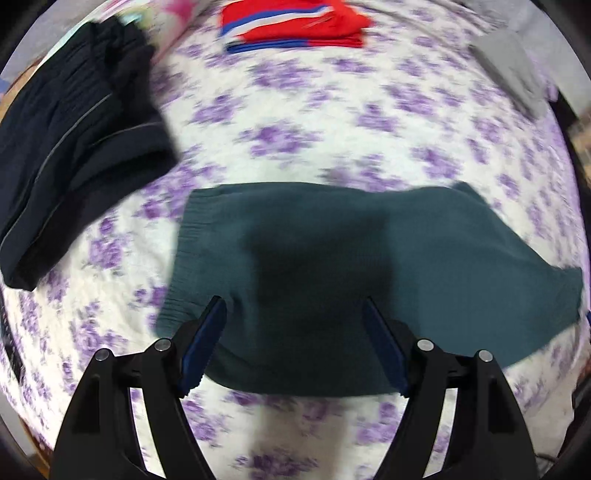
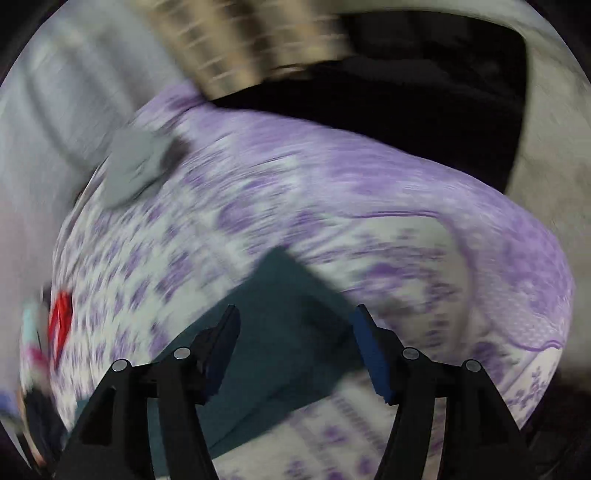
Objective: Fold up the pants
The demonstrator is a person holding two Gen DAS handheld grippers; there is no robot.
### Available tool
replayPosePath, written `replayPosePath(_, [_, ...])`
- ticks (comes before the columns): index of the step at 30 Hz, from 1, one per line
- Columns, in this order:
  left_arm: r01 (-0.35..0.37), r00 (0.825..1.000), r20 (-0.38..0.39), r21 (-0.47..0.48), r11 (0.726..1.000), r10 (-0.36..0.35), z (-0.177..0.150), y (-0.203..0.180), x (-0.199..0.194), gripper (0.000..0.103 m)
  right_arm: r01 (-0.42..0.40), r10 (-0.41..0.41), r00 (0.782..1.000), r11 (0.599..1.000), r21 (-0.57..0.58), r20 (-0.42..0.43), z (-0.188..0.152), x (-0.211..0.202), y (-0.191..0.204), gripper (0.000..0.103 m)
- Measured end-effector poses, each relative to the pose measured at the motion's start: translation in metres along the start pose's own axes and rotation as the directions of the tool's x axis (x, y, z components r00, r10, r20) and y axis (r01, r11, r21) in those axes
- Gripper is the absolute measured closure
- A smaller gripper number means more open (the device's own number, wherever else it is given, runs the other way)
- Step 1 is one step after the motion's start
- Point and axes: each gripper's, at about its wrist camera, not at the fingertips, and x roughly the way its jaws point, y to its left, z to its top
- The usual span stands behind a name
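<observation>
We note the teal pants [image 1: 332,280] lying flat on the bed [image 1: 332,122], already folded into a compact slab whose long axis runs left to right in the left wrist view, ribbed waistband at its left end.

Left tongs [image 1: 295,310]: released, jaws wide, nothing between the pads, hanging just above the near edge of the pants toward the waistband end.

Right tongs [image 2: 295,317]: also released and empty. That view is heavily smeared; one corner of the pants [image 2: 280,332] shows beyond the jaws.

We judge the left hand nearer the waistband end and the right nearer the opposite corner, so a further fold would go across the long axis.

Other garments on the bed: a dark pair [image 1: 74,129] and red folded clothing [image 1: 295,26]. No brand, label or legible writing visible.
</observation>
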Motion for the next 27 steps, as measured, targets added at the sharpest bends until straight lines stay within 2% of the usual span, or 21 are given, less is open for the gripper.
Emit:
replayPosePath(3, [0.038, 0.999, -0.026, 0.051, 0.998, -0.037, -0.007, -0.027, 0.004, 0.029, -0.002, 0.003, 0.999, 1.0, 0.031, -0.04, 0.004, 0.019, -0.015, 0.039])
replayPosePath(6, [0.063, 0.997, -0.044, 0.04, 0.997, -0.061, -0.012, -0.035, 0.014, 0.029, -0.007, 0.009, 0.996, 1.0, 0.021, -0.084, 0.003, 0.038, -0.013, 0.04])
replayPosePath(8, [0.081, 0.992, -0.098, -0.008, 0.997, -0.081, -0.013, -0.038, 0.03, 0.029, 0.007, -0.01, 0.995, 0.999, -0.034, -0.099, 0.003, 0.046, -0.002, 0.052])
replayPosePath(9, [0.079, 0.99, -0.116, -0.024, 0.997, -0.081, -0.013, -0.036, 0.036, 0.029, 0.008, -0.012, 0.995, 0.999, -0.049, -0.096, 0.004, 0.045, 0.002, 0.072])
replayPosePath(11, [0.079, 0.989, -0.119, -0.036, 0.996, -0.083, -0.011, -0.037, 0.043, 0.029, -0.03, 0.027, 0.996, 0.999, -0.032, -0.086, 0.008, 0.041, 0.002, 0.094])
replayPosePath(14, [0.071, 0.99, -0.117, -0.023, 0.997, -0.073, -0.01, -0.04, 0.047, 0.029, -0.06, 0.057, 0.997, 0.996, -0.073, -0.044, 0.016, 0.02, 0.011, 0.096])
replayPosePath(18, [0.057, 0.991, -0.118, -0.016, 0.998, -0.059, -0.003, -0.044, 0.052, 0.029, -0.112, 0.111, 0.994, 0.992, -0.059, -0.018, 0.016, -0.016, 0.005, 0.096])
replayPosePath(22, [0.066, 0.99, -0.126, -0.007, 0.998, -0.066, -0.001, -0.044, 0.054, 0.029, -0.04, 0.035, 0.996, 0.998, -0.058, -0.084, 0.005, 0.008, -0.013, 0.095])
replayPosePath(23, [0.067, 0.989, -0.129, -0.005, 0.998, -0.067, 0.0, -0.044, 0.054, 0.029, -0.026, 0.02, 0.994, 0.998, -0.056, -0.11, 0.002, 0.016, -0.018, 0.092])
replayPosePath(24, [0.068, 0.989, -0.133, -0.004, 0.998, -0.068, 0.001, -0.044, 0.055, 0.029, 0.01, -0.017, 0.993, 0.998, -0.063, -0.114, -0.001, 0.021, -0.019, 0.08])
replayPosePath(25, [0.07, 0.988, -0.138, -0.004, 0.998, -0.07, 0.002, -0.045, 0.055, 0.029, 0.04, -0.046, 0.994, 0.997, -0.067, -0.099, -0.004, 0.021, -0.02, 0.074])
replayPosePath(26, [0.072, 0.987, -0.141, -0.005, 0.997, -0.072, 0.003, -0.045, 0.054, 0.029, 0.043, -0.047, 0.996, 0.997, -0.056, -0.073, -0.006, 0.016, -0.021, 0.07])
replayPosePath(27, [0.072, 0.988, -0.14, -0.006, 0.997, -0.072, 0.004, -0.045, 0.053, 0.029, 0.037, -0.039, 0.998, 0.999, -0.028, -0.047, -0.009, 0.007, -0.022, 0.063])
